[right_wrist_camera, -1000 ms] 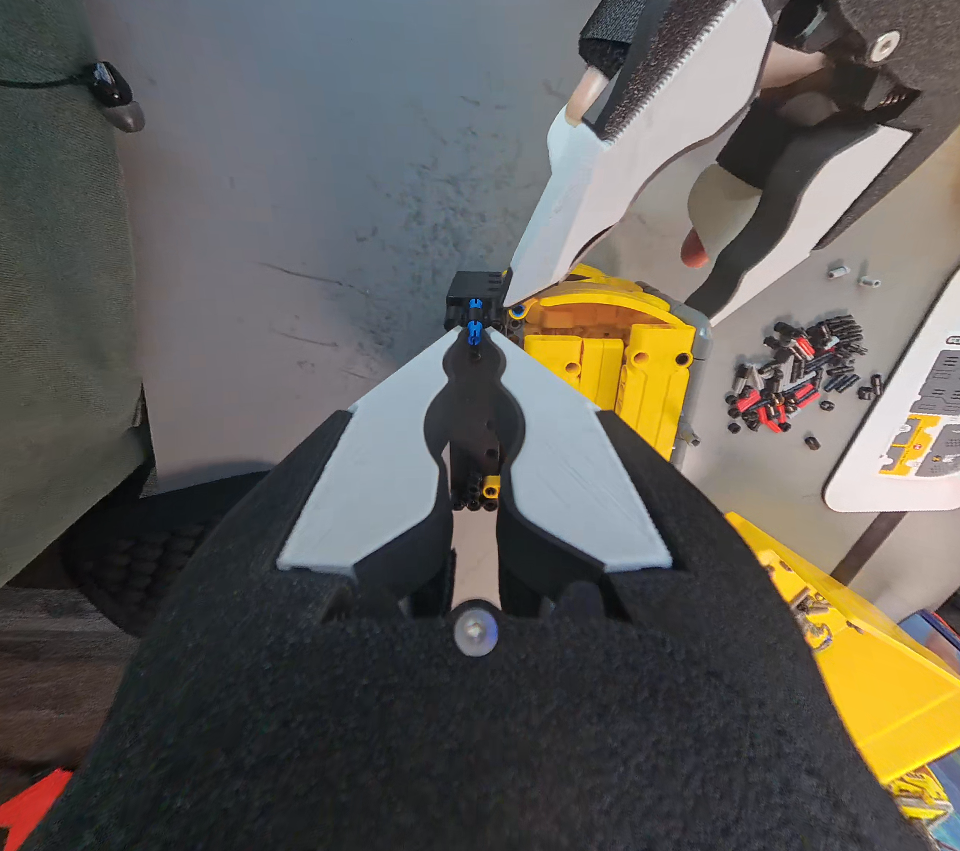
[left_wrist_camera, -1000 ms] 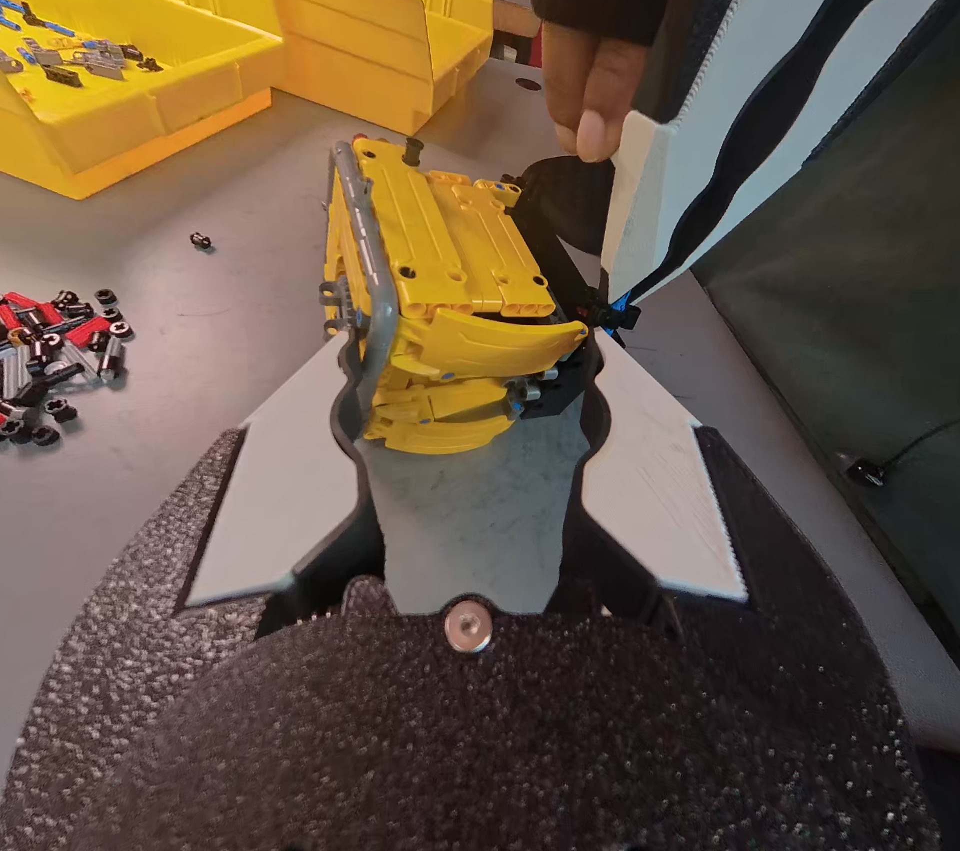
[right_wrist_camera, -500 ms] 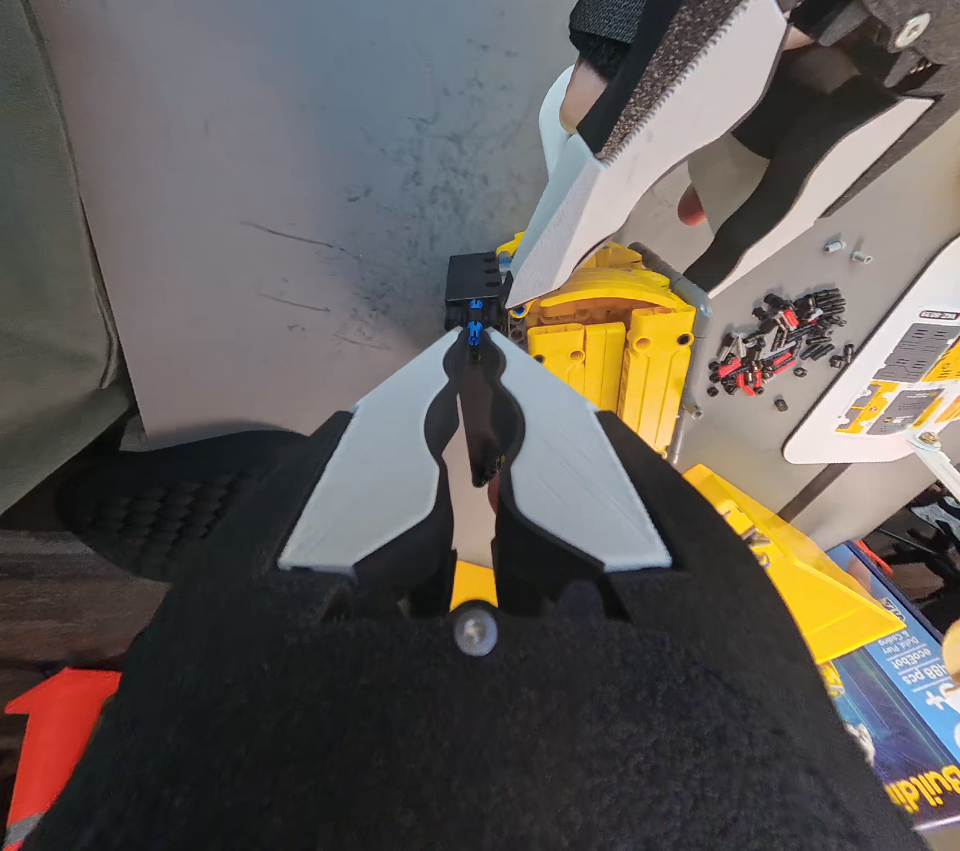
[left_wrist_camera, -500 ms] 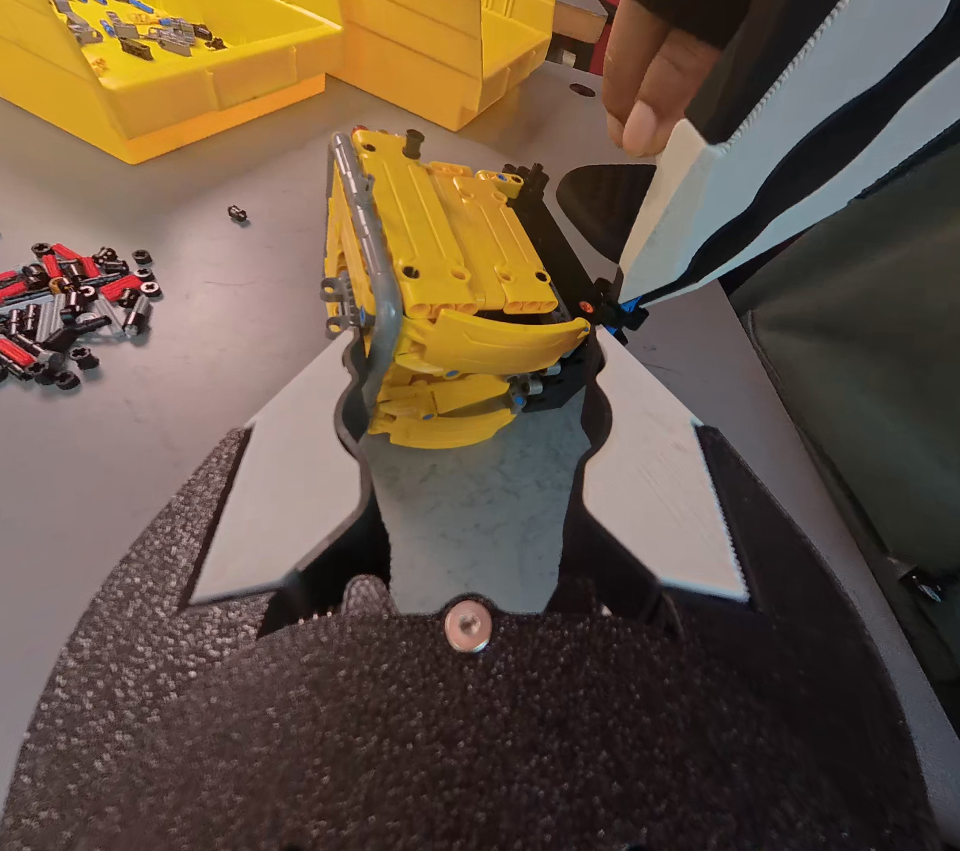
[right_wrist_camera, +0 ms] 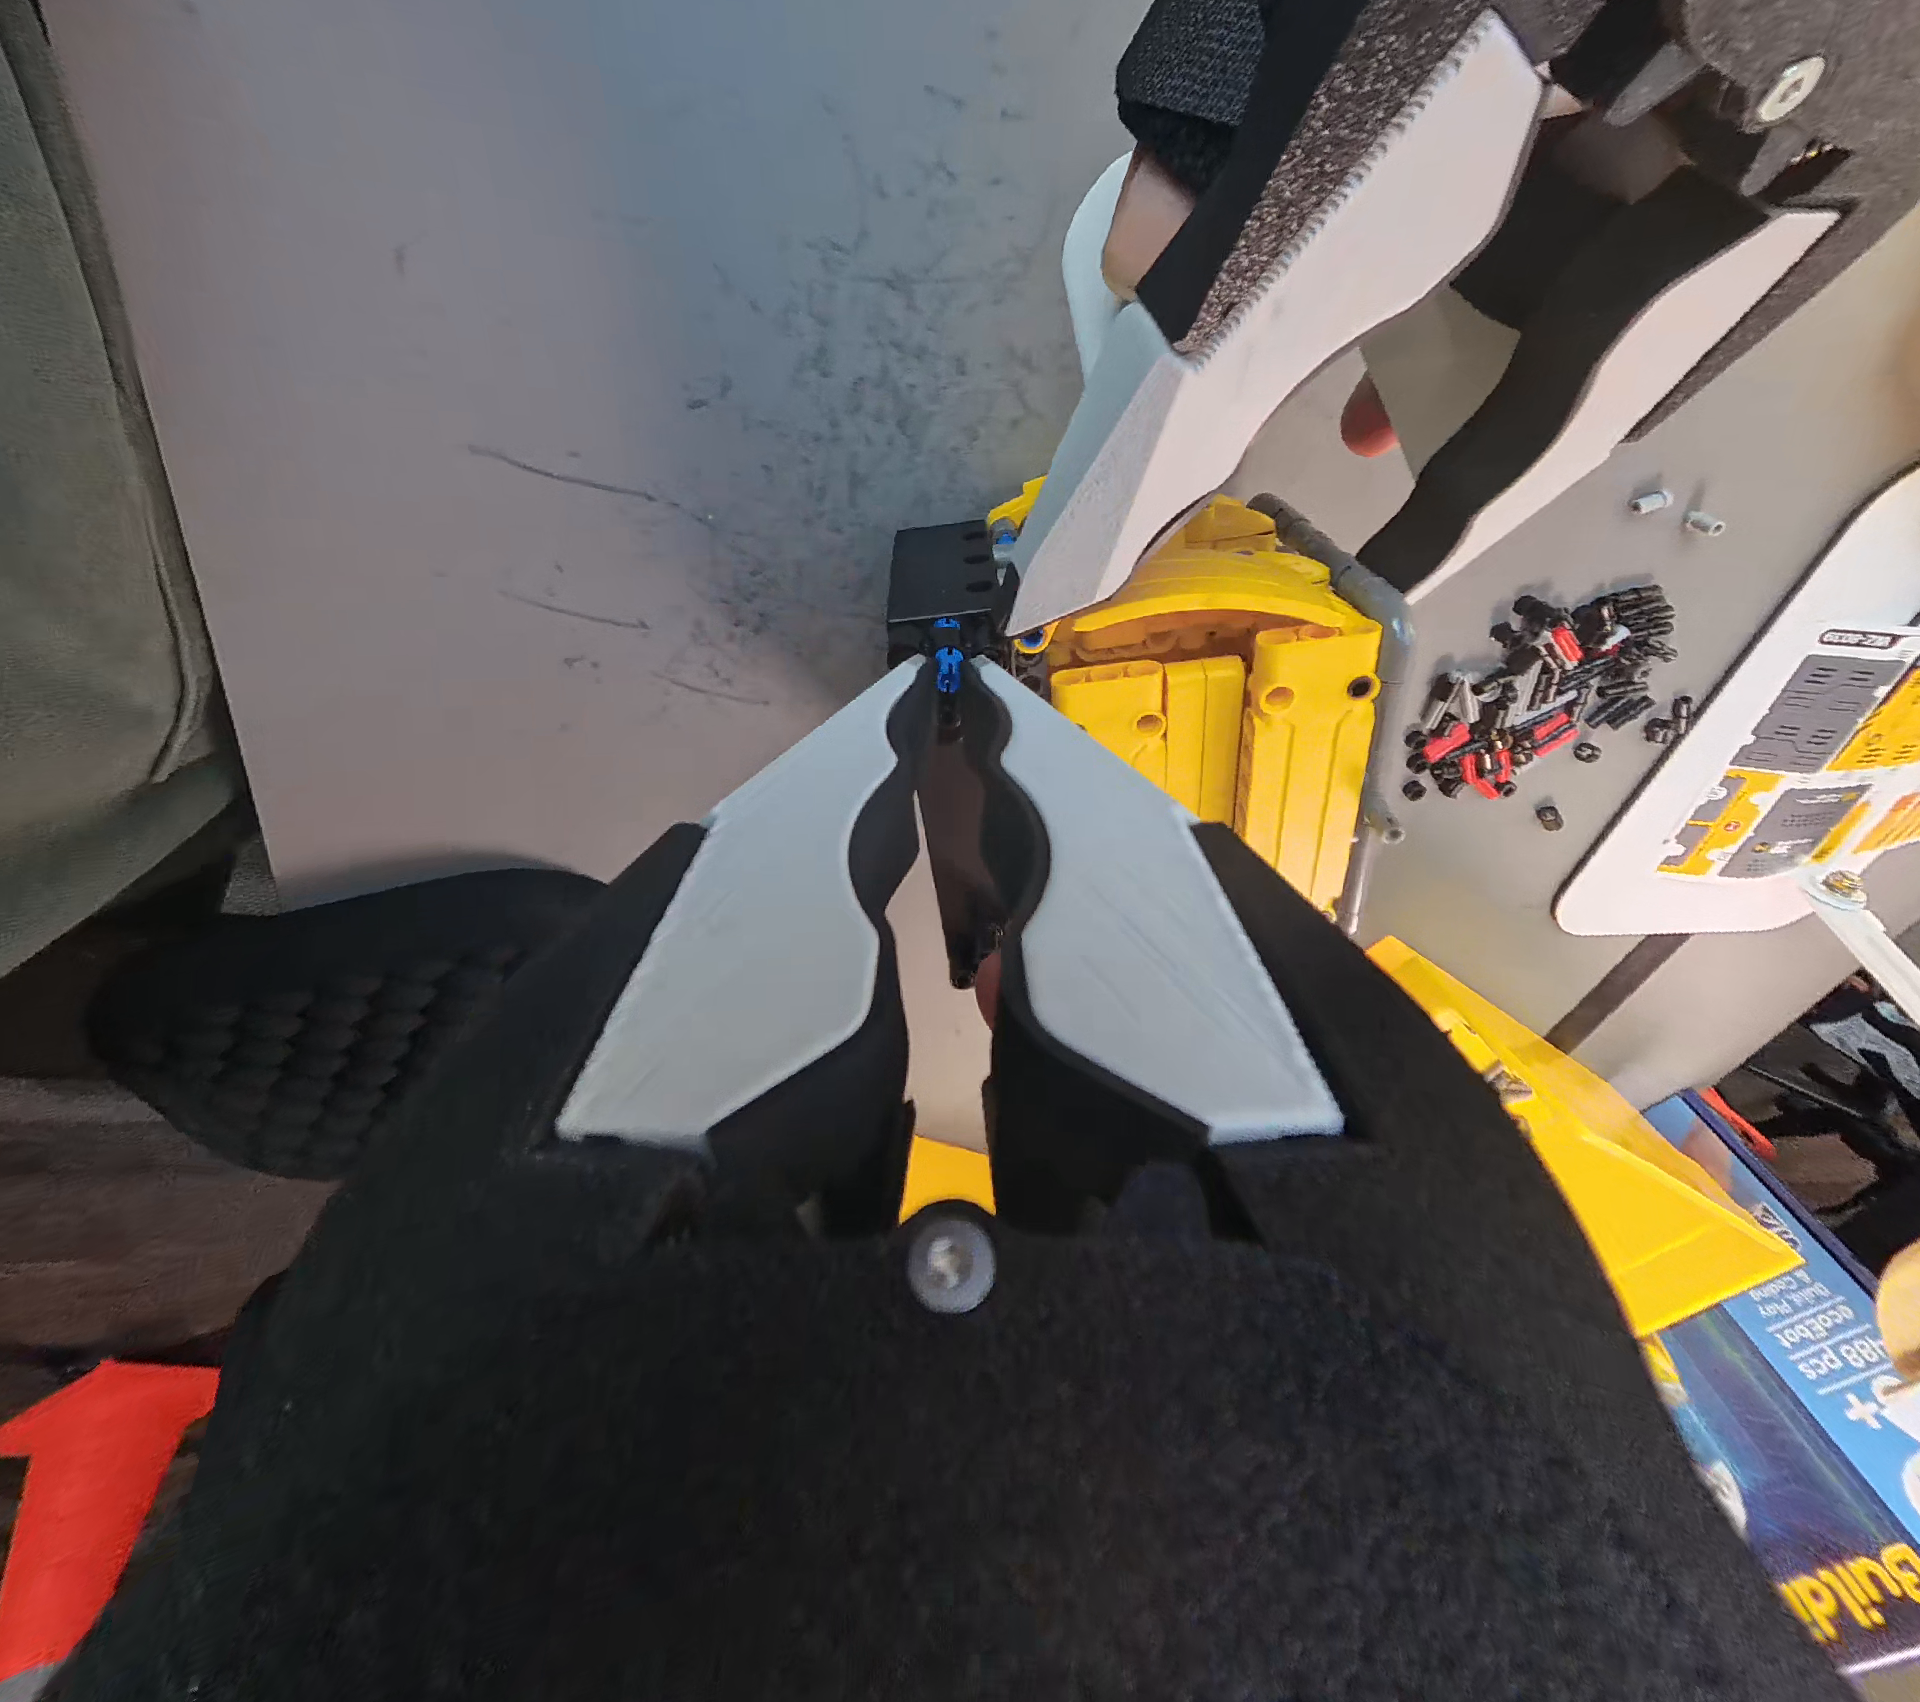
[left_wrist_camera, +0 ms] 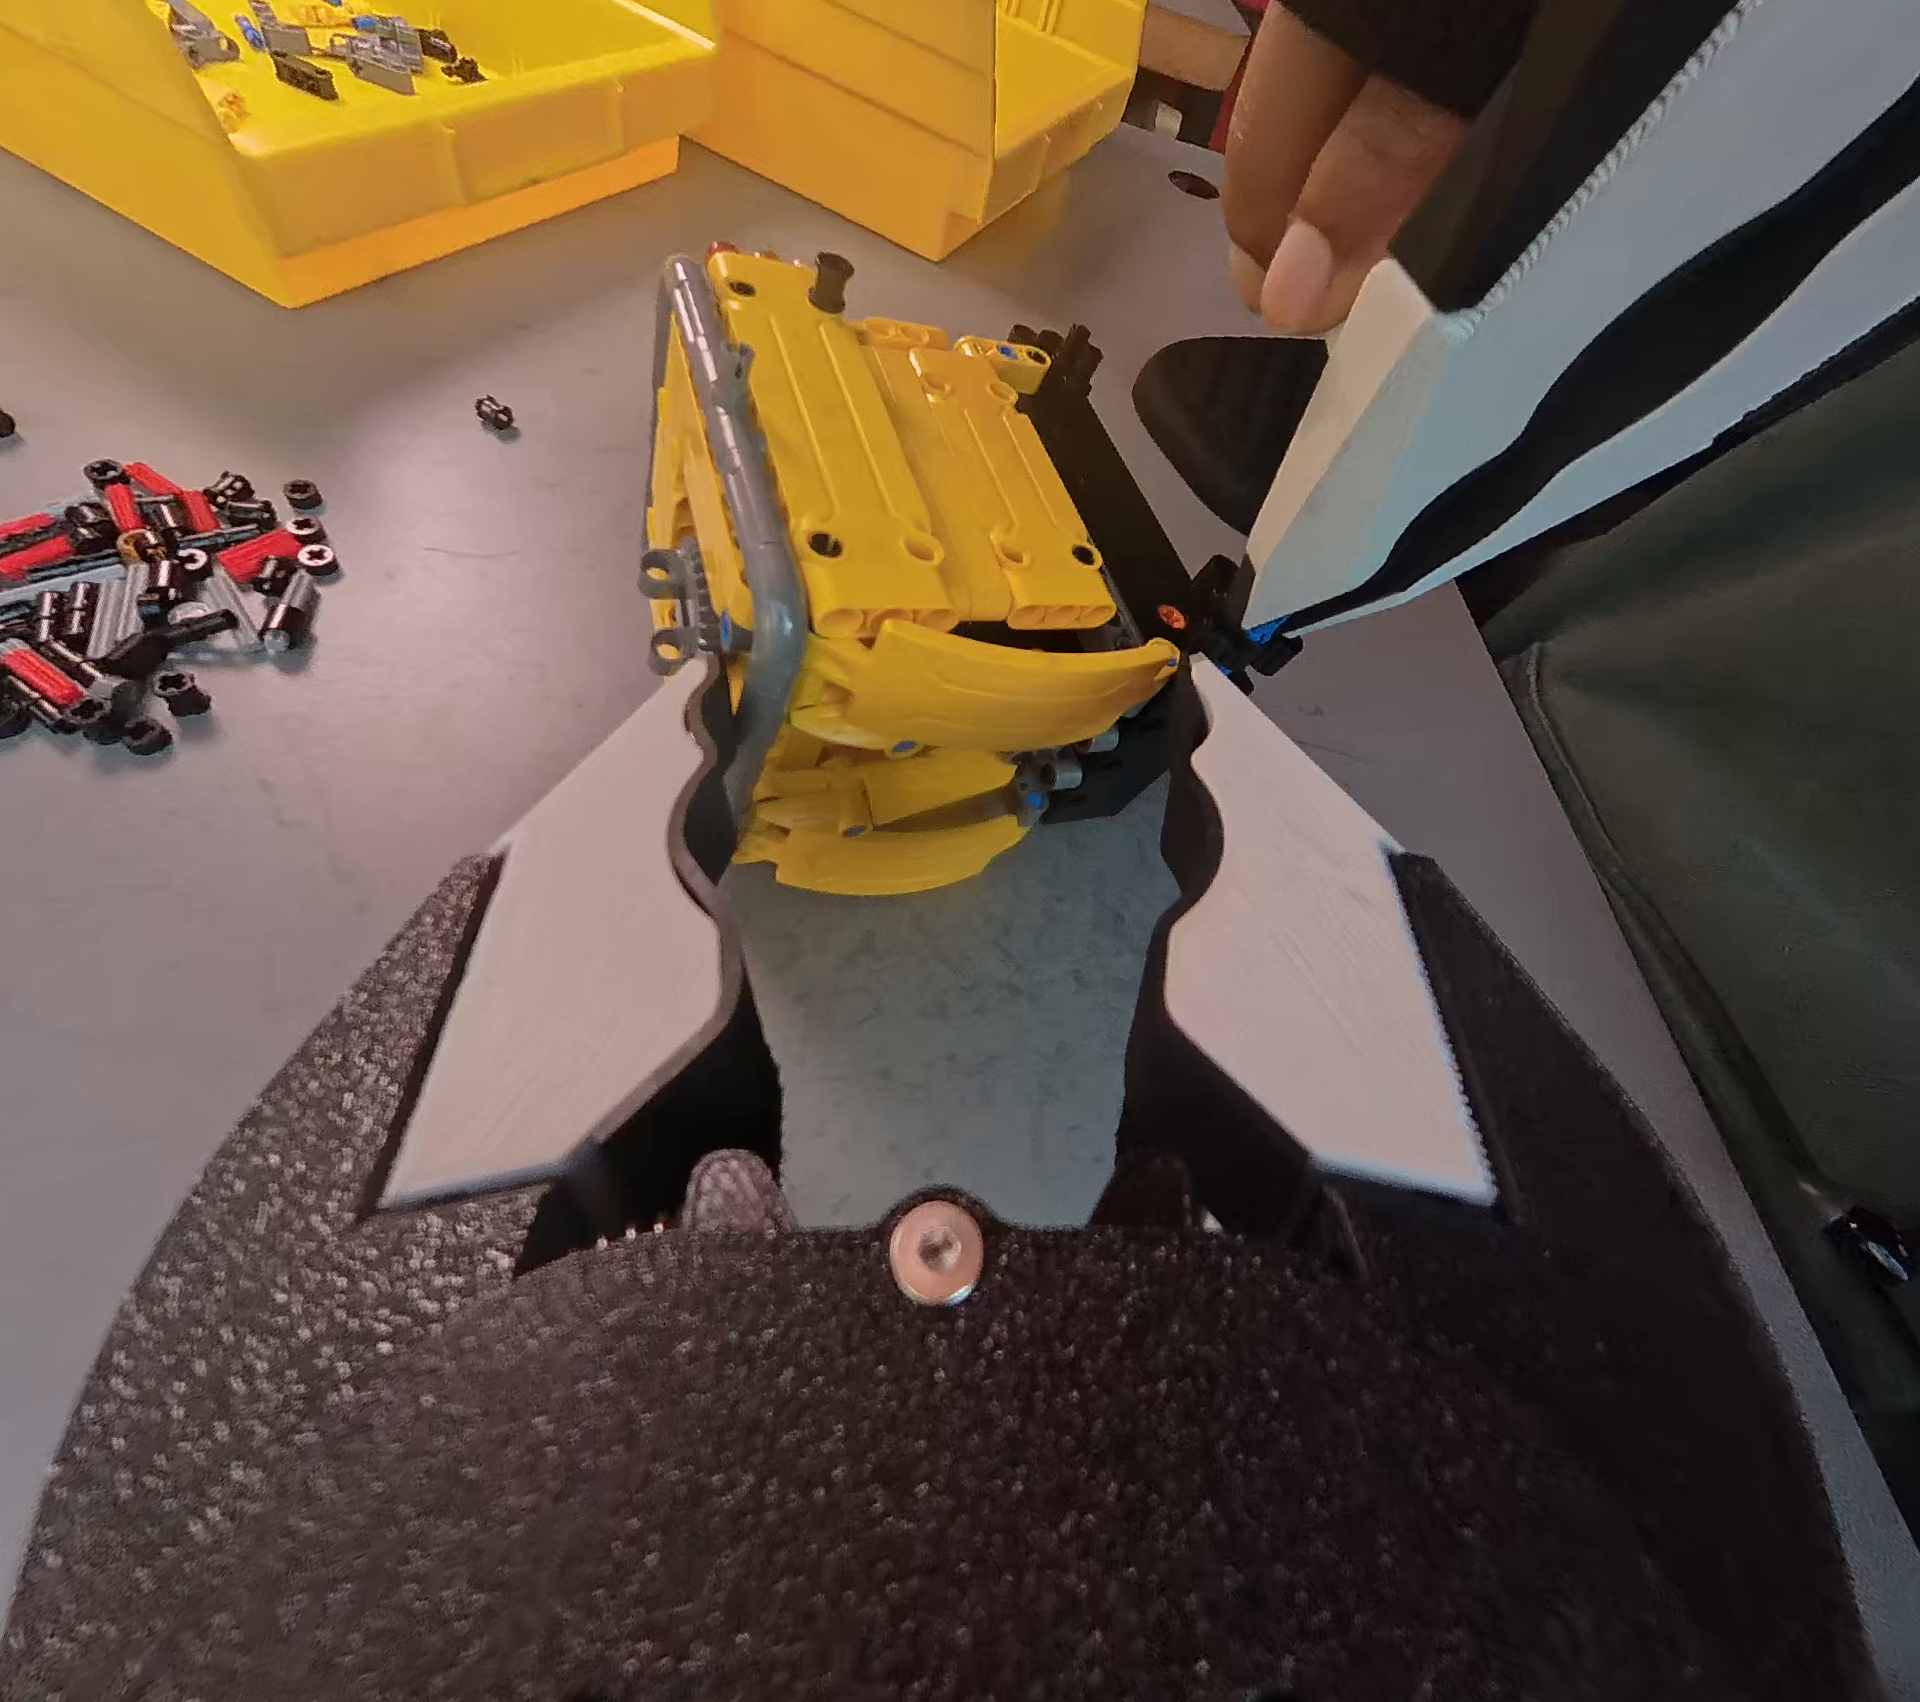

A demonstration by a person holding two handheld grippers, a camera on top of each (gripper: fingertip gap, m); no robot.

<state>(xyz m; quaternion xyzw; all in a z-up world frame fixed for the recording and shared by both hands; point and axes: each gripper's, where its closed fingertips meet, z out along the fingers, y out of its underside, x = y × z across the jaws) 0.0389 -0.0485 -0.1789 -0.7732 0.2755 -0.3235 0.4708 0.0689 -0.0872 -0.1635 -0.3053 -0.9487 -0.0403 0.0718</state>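
We see our left gripper [left_wrist_camera: 940, 696] clamped around yellow plastic brick model [left_wrist_camera: 894, 572] on grey table [left_wrist_camera: 364, 821]; right gripper [left_wrist_camera: 1262, 639] pinches small blue pin [left_wrist_camera: 1259, 636] at 2 o'clock, touching model's black edge.

Model [left_wrist_camera: 894, 530] on table [left_wrist_camera: 312, 873], between the tips of the left gripper [left_wrist_camera: 940, 696]. Right gripper [left_wrist_camera: 1262, 644] touching the model's right side. Loose parts [left_wrist_camera: 135, 582] left of model. Bins [left_wrist_camera: 520, 94] behind, small parts in the left bin.
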